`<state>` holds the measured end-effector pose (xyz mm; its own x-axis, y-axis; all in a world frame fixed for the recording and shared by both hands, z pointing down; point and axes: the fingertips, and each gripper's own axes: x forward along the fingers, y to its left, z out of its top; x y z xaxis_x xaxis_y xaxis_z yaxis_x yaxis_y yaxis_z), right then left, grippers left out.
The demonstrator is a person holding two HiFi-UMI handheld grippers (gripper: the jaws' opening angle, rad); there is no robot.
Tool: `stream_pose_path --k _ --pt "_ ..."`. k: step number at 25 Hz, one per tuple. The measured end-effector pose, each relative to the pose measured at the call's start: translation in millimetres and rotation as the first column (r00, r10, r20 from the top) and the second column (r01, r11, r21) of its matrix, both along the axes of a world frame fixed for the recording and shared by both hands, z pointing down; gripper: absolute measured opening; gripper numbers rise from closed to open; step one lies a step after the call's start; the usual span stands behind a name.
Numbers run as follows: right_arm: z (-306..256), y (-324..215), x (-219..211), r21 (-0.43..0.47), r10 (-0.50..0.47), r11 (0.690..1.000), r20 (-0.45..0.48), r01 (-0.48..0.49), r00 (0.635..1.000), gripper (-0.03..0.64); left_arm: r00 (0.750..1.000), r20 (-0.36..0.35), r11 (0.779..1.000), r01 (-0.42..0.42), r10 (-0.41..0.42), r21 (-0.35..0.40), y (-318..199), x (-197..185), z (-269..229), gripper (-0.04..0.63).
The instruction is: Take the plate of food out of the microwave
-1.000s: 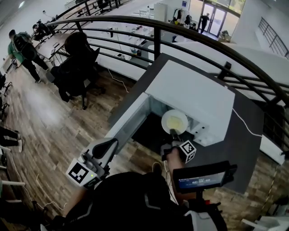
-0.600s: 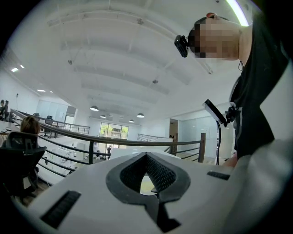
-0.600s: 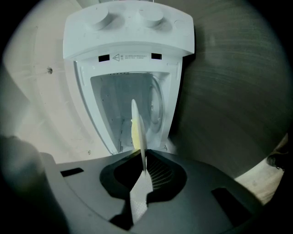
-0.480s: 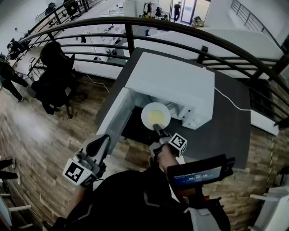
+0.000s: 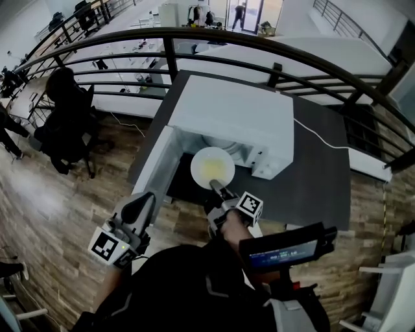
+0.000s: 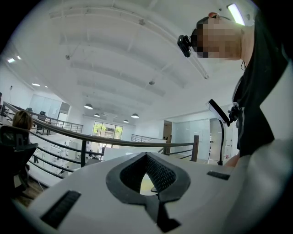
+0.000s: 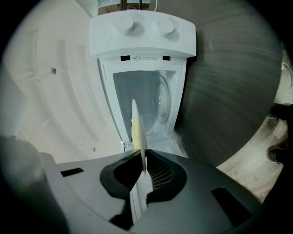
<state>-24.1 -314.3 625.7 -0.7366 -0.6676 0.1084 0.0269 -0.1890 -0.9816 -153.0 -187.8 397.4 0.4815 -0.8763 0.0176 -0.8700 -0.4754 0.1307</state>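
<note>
The right gripper (image 7: 143, 160) has its jaws pinched on the rim of the plate (image 5: 212, 165) of yellow food, at frame centre at the mouth of the open microwave (image 5: 233, 120) on the dark table (image 5: 324, 181). The left gripper (image 5: 144, 206), at lower left, has its jaws closed and empty.

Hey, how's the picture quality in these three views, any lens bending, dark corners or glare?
Head view: fairly sharp, evenly lit, but fisheye bows the railing into an arc. Left gripper view: black corners, a ceiling light glaring top right. Right gripper view: dark rim, the plate edge-on and crisp, the microwave warped.
</note>
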Motion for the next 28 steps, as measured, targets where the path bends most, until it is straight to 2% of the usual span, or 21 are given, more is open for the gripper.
stream_pose_path --k 9,16,28 --pt "-20 29 6 0.011 -0.053 0.999 0.008 0.053 0.999 0.021 0.999 -0.009 0.999 -0.038 0.038 0.003 -3 9 3 0.005" --pt "-51 48 15 0.051 -0.055 0.997 0.03 0.053 0.998 0.021 0.997 -0.009 0.997 -0.074 0.074 0.008 4 20 -4 0.005" --pt "-59 48 22 0.081 -0.058 0.995 0.046 0.055 0.997 0.021 0.994 -0.009 0.994 -0.113 0.113 0.009 -8 29 5 0.005"
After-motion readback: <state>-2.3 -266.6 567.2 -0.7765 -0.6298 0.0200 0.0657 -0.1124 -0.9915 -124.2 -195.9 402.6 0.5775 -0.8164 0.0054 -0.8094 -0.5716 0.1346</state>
